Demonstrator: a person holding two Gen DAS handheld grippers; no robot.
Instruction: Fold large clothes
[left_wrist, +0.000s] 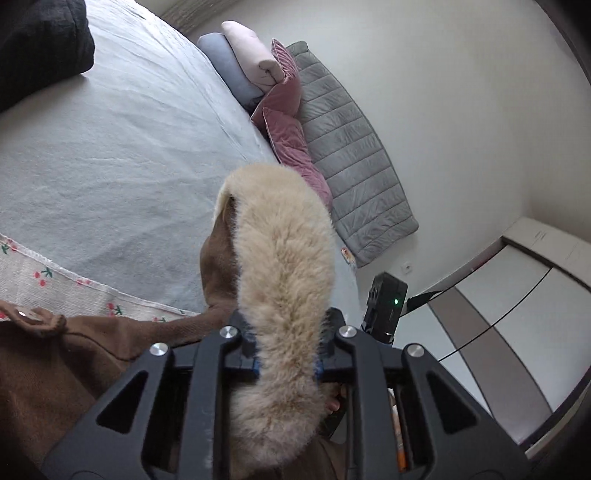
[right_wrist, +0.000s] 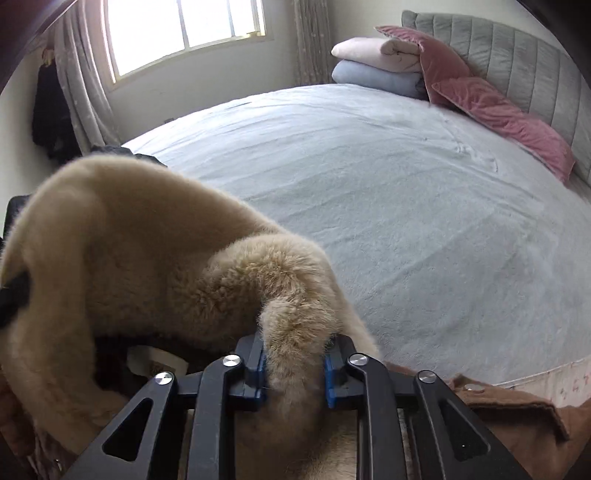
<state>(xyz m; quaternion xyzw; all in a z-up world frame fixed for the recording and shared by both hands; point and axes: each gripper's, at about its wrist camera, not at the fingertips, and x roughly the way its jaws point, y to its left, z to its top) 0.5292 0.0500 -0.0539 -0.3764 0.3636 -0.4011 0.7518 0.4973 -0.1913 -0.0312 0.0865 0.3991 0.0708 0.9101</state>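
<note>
A brown coat (left_wrist: 48, 384) with a thick cream fur collar (left_wrist: 284, 266) is held up at the near edge of the bed. My left gripper (left_wrist: 286, 343) is shut on the fur collar, which runs up between its fingers. My right gripper (right_wrist: 294, 365) is shut on the other end of the fur collar (right_wrist: 147, 266), which bulges left across the view. The brown coat (right_wrist: 517, 413) with a snap button hangs at the lower right. The right gripper's black body (left_wrist: 384, 306) shows in the left wrist view.
The pale blue bed cover (right_wrist: 406, 192) spreads ahead. Folded pink and blue blankets (right_wrist: 376, 62), pink velvet pillows (right_wrist: 498, 107) and a grey padded headboard (right_wrist: 517, 55) lie at the far end. A dark garment (left_wrist: 40, 44) lies on the bed. A window (right_wrist: 184, 29) is at the back.
</note>
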